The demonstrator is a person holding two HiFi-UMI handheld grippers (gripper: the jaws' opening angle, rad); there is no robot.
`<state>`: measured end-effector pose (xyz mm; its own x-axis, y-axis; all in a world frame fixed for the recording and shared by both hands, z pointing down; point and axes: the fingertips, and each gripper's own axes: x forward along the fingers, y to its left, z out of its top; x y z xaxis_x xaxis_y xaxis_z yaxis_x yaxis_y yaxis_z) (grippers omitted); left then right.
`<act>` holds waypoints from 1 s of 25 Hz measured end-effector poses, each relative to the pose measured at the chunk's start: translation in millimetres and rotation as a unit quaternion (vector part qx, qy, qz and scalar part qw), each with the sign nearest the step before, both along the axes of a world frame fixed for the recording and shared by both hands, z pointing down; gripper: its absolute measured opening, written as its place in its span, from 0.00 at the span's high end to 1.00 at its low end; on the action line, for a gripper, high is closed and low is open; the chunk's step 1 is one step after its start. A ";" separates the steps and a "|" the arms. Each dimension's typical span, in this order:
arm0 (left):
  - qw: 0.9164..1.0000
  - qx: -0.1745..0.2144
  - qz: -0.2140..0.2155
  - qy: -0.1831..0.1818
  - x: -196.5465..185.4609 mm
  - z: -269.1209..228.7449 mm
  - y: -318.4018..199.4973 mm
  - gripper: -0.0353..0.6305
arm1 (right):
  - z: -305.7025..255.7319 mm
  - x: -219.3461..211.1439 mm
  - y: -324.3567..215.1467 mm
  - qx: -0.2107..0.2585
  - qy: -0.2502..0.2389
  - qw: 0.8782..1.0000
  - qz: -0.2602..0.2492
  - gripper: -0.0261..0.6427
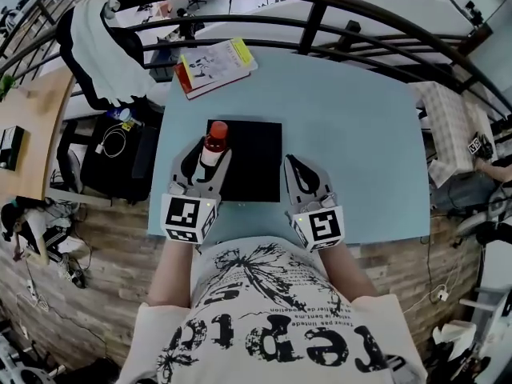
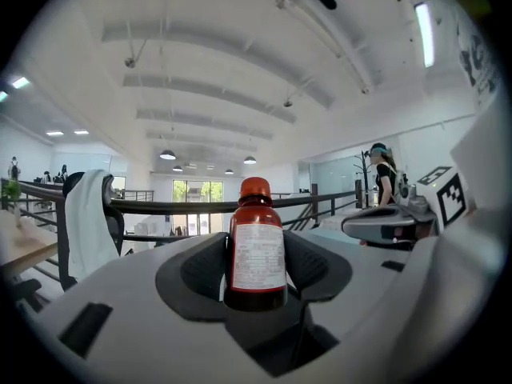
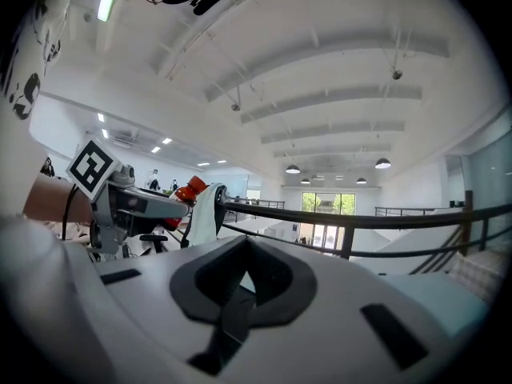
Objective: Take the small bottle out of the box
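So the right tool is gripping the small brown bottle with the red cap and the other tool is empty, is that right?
No, the sides are swapped. The left tool holds the small brown bottle with the red cap upright between its jaws, as the left gripper view shows. The right tool is the empty one, its jaws together.

Glossy brown bottle [image 2: 256,214], paper label [image 2: 258,256]

You have bare table [image 1: 360,134] right of the black box [image 1: 260,154] and beyond it. A booklet [image 1: 216,64] lies at the far left corner, well apart. A railing [image 1: 320,10] curves past the far edge. Your right hand-held gripper [image 1: 294,166] hangs just beside the box; the left hand-held gripper [image 1: 210,160], gripping the small bottle [image 1: 216,141], is over its left edge.
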<state>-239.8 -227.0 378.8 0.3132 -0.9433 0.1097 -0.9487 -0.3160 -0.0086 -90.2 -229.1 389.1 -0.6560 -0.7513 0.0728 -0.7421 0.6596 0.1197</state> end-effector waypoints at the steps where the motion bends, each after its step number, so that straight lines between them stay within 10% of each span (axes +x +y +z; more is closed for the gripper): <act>1: 1.000 0.012 -0.003 0.004 -3.0 -4.5 2.9 0.60 | -2.2 -1.2 -0.3 0.002 -0.004 1.000 -0.001 0.95; 25: 0.997 0.075 -0.005 0.021 9.7 -40.3 23.3 0.60 | -23.3 18.2 -4.9 0.009 -0.017 1.000 0.012 0.95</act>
<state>-230.1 -203.6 338.5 0.3056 -0.9510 -0.0466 -0.9522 -0.3053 -0.0148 -72.1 -233.9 365.8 -0.6392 -0.7682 0.0366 -0.7618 0.6390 0.1066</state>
